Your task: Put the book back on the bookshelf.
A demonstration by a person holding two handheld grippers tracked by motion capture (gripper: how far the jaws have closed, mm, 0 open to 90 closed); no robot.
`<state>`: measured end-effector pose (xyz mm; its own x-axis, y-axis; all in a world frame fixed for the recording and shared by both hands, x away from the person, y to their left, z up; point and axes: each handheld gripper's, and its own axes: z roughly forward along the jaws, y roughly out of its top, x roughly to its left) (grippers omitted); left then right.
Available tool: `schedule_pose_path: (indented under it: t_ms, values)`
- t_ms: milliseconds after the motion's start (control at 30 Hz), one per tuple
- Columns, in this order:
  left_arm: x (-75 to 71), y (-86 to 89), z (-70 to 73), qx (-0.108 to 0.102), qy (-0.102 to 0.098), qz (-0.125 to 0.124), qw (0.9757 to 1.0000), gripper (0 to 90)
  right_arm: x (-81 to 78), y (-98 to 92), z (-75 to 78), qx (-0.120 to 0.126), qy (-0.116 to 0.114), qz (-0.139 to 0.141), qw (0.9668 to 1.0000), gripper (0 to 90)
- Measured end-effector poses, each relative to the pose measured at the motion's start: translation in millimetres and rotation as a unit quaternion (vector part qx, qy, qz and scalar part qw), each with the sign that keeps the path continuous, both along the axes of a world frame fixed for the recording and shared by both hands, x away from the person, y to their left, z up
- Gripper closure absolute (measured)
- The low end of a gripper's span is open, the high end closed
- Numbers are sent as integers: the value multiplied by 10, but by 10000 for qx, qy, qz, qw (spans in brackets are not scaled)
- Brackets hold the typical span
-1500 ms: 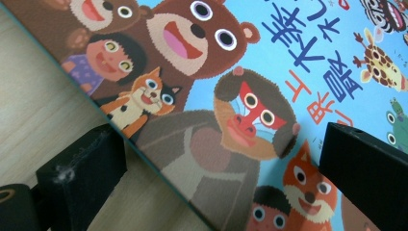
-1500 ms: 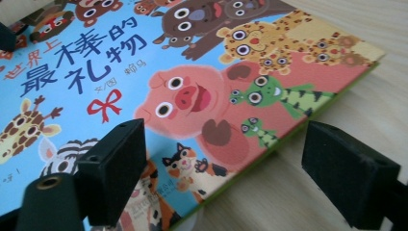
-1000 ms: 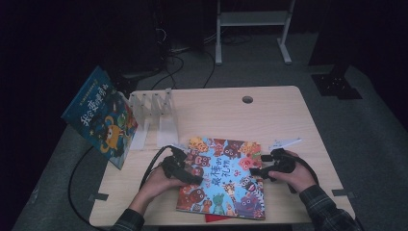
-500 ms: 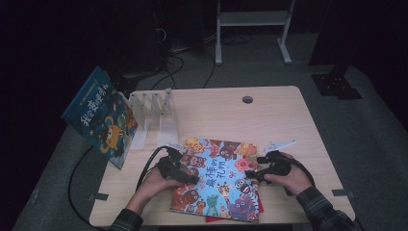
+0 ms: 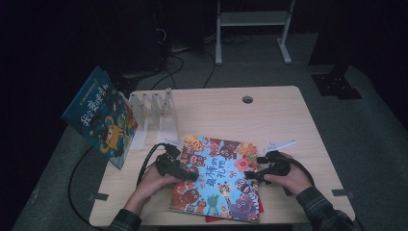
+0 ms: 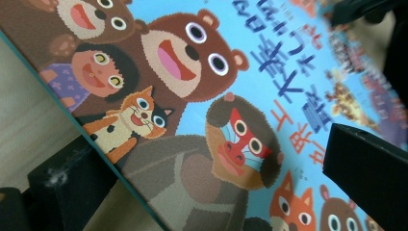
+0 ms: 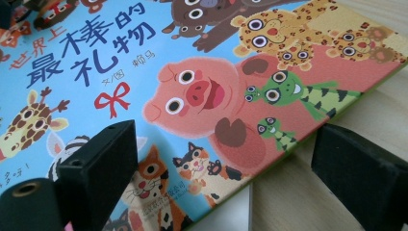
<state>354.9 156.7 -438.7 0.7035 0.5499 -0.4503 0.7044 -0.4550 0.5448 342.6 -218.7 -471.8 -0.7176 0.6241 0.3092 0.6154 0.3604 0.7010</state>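
Dark recording studio, black surroundings, lone wooden table (image 5: 288, 120), floor cables (image 5: 187, 62), metal stand (image 5: 252, 19)

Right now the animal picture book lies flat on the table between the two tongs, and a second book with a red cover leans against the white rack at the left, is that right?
Not quite: the second book leaning by the white rack has a blue cover, not red, as the high view shows. The animal picture book does lie flat on the table between the left tongs and right tongs.

picture book (image 7: 202, 96) cover: "世界上最棒的礼物", "赖马"
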Motion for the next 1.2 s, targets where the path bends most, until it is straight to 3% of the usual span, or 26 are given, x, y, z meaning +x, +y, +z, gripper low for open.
schedule_pose_path:
  t_ms: [200, 633, 700, 867, 1000, 1200]
  values:
    - [-23, -17, 127, -193, -215, 37, 9996, 0, 3, 6, -4, 102, 107, -54, 9999, 45]
    - [-14, -52, 159, -155, -126, 79, 9998, 0, 8, 5, -12, 155, 131, -56, 9998, 33]
    - [-18, -47, 171, -90, -210, 104, 9997, 25, 7, 4, -13, 159, 126, -52, 9998, 33]
    - [-19, 0, 230, -401, -341, 238, 9983, 93, 12, -20, -3, 175, 116, 17, 9998, 36]
    - [-35, 3, 236, -120, -571, 283, 9979, 236, 7, -65, 9, 132, 34, 112, 9998, 51]
    - [-21, -25, 196, 131, -501, 315, 9982, 244, -3, -81, 10, 59, -5, 141, 9999, 55]
